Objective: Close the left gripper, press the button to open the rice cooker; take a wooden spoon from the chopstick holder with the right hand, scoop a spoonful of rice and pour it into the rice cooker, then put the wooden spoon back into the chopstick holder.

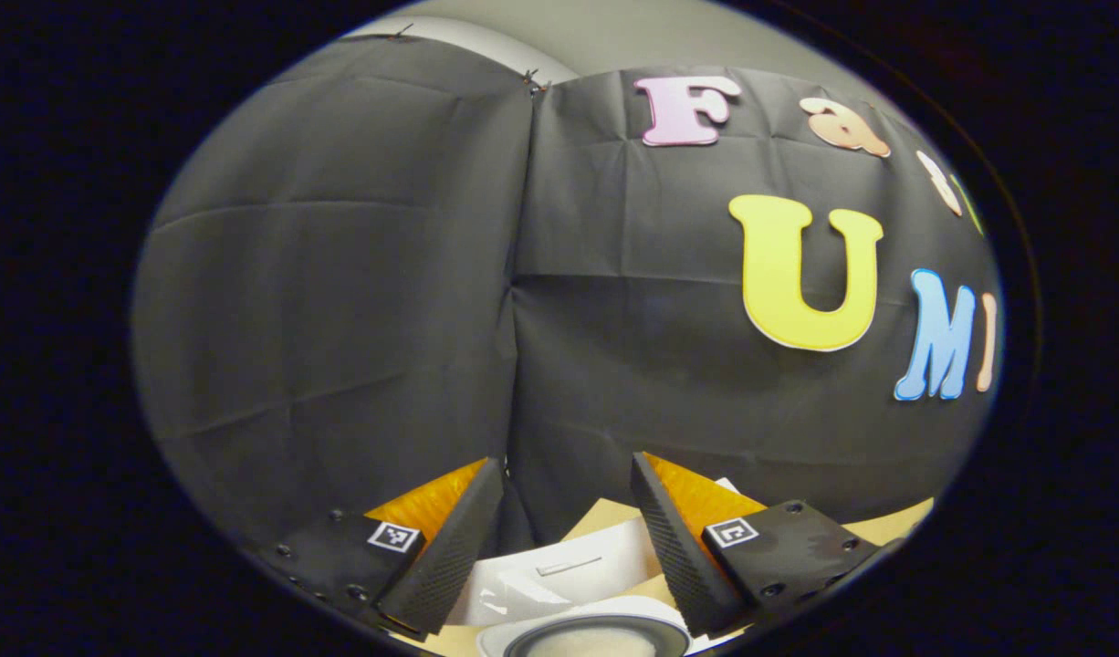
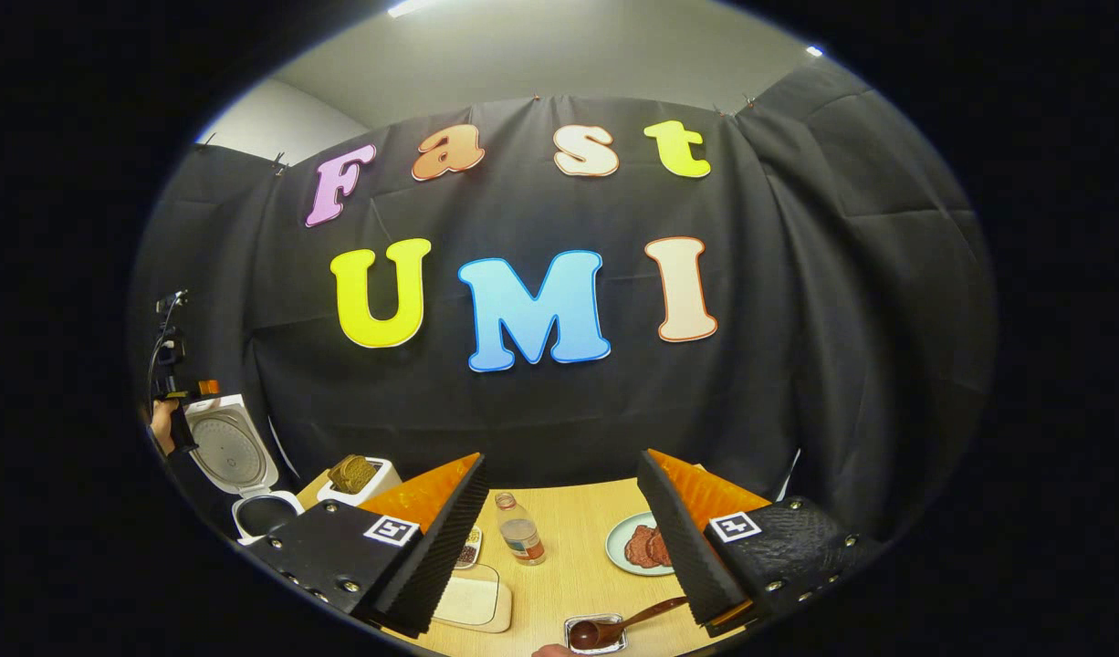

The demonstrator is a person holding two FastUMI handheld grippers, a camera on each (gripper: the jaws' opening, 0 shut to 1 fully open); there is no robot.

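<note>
Two grippers, both released and gripping nothing. Left gripper (image 1: 566, 458) held above the cooker (image 1: 582, 630), fingers well apart, aimed mostly at the wall. Lid (image 1: 559, 566) already up, pot open below, with something pale inside, maybe rice, hard to tell. Button step therefore judged as done.

In the right gripper view, from the left: a hand (image 2: 162, 427) holding the other gripper up beside the open cooker, then a white box (image 2: 354, 474) with brown contents, possibly the holder, cannot tell. Right gripper (image 2: 559, 456) hovering over the table (image 2: 569, 566), fingers wide. Spoon (image 2: 628, 620) low in front, handle just beside the right finger, bowl resting in a small metal tray (image 2: 596, 632), not standing in any holder.

Step in hand, by judgement: taking the spoon. Next move: lower and tilt down, set the fingers around the handle, then clench.
</note>
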